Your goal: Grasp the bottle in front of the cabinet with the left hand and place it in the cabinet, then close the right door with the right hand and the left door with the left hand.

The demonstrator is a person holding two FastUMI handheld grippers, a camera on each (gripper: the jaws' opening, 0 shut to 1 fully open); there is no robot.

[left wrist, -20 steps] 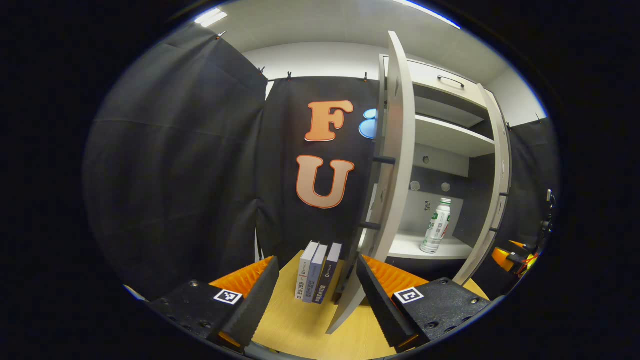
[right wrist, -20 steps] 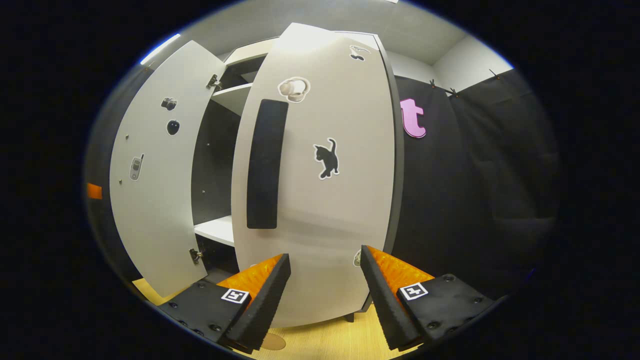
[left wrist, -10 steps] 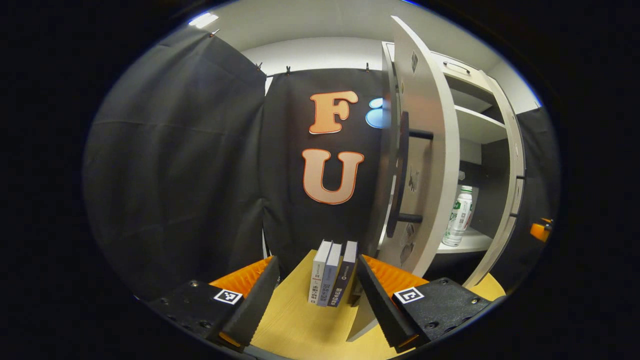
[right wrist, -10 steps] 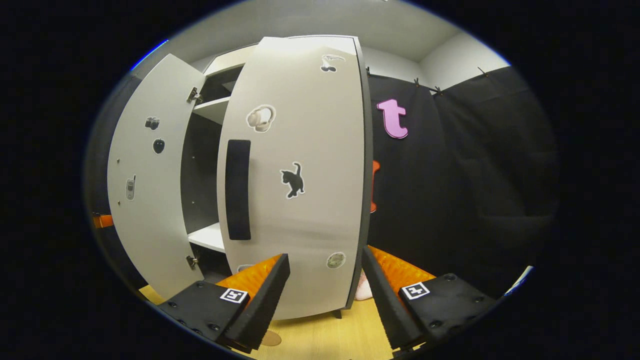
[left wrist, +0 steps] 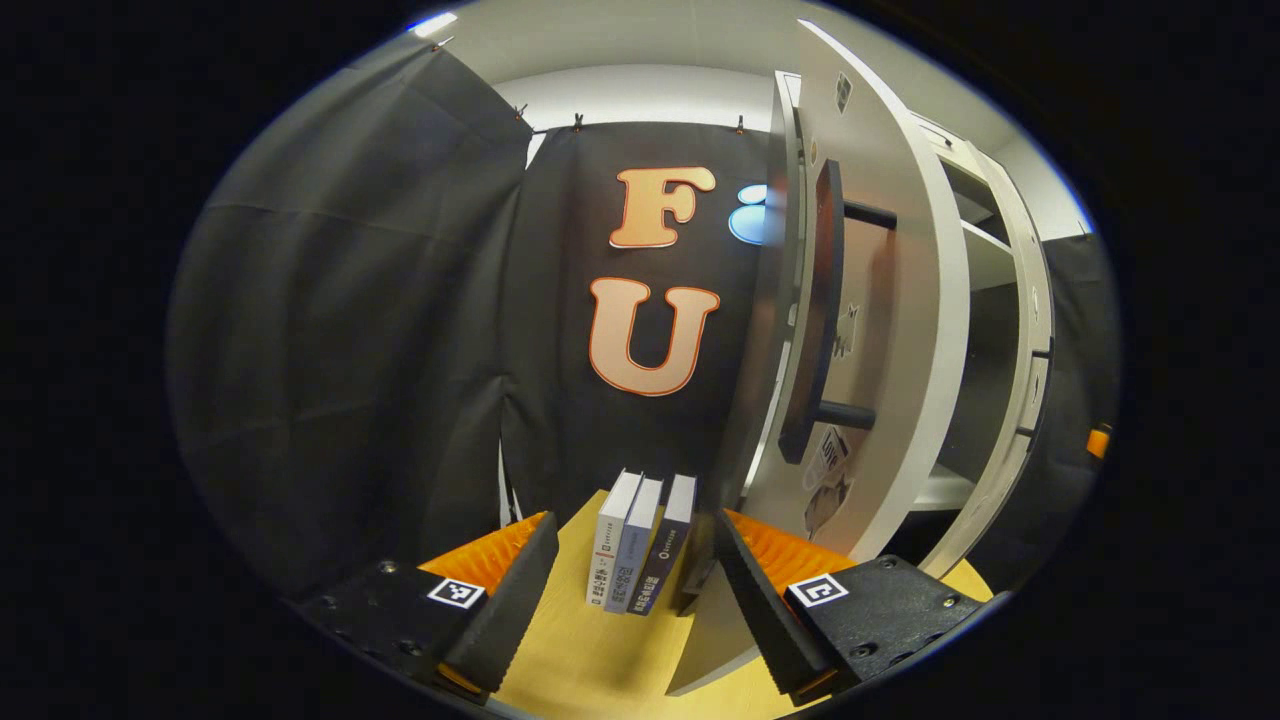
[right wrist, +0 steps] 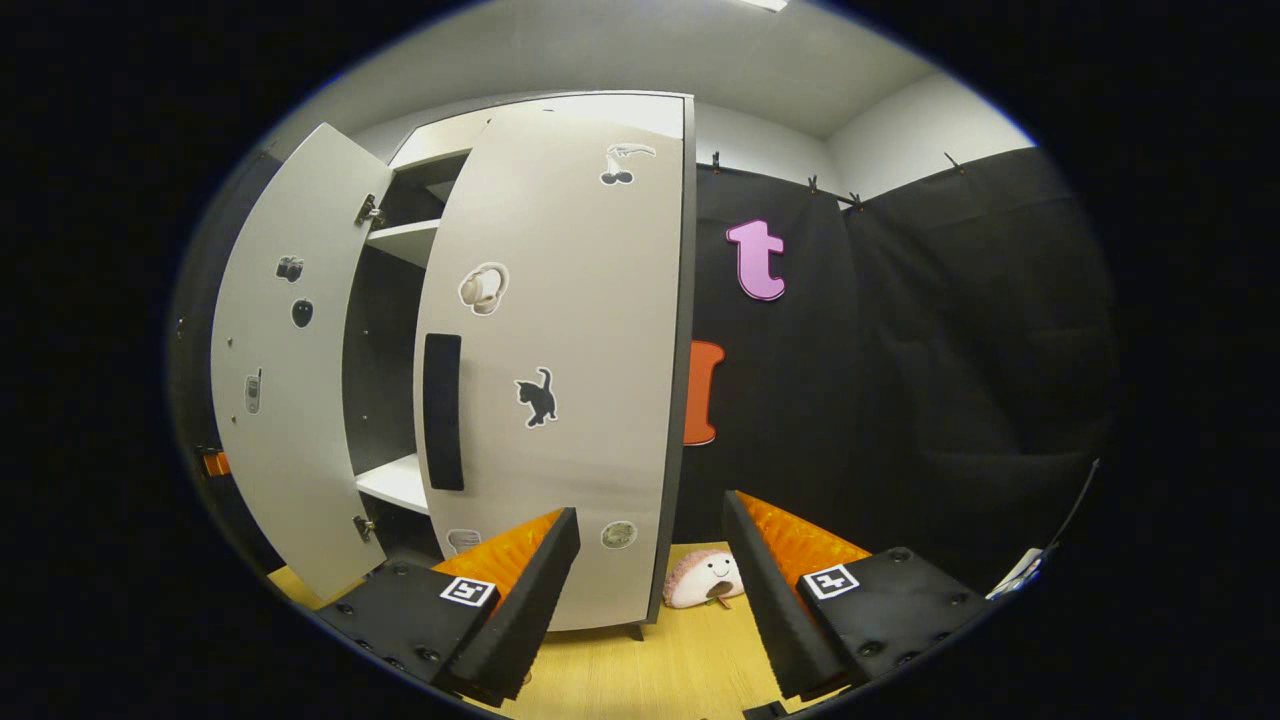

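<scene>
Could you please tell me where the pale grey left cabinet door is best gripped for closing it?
Probably the black vertical bar handle, midway between its two pegs, approached from the pale grey left door's outer face. The bar stands off the panel, leaving room for one of the jaws behind it.

**A:** Light source?

**B:** Overhead. A bright ceiling strip light (left wrist: 432,22) at far upper left of the left gripper view; another white ceiling fixture (right wrist: 765,4) at the top of the right gripper view. Overall level: moderate, even.

**A:** Glare, shadows?

**B:** Pale sheen on the top of the tall light-grey cabinet door (right wrist: 575,330). The open dark cabinet interior (right wrist: 378,360) sits in shade. The light wooden tabletop (left wrist: 600,650) is evenly lit.

**A:** Sharpness, distortion?

**B:** Focus crisp at centre, no motion blur. Strong fisheye bowing: door edges curve, worst near the rims, with a thin blue fringe along the upper edge.
</scene>
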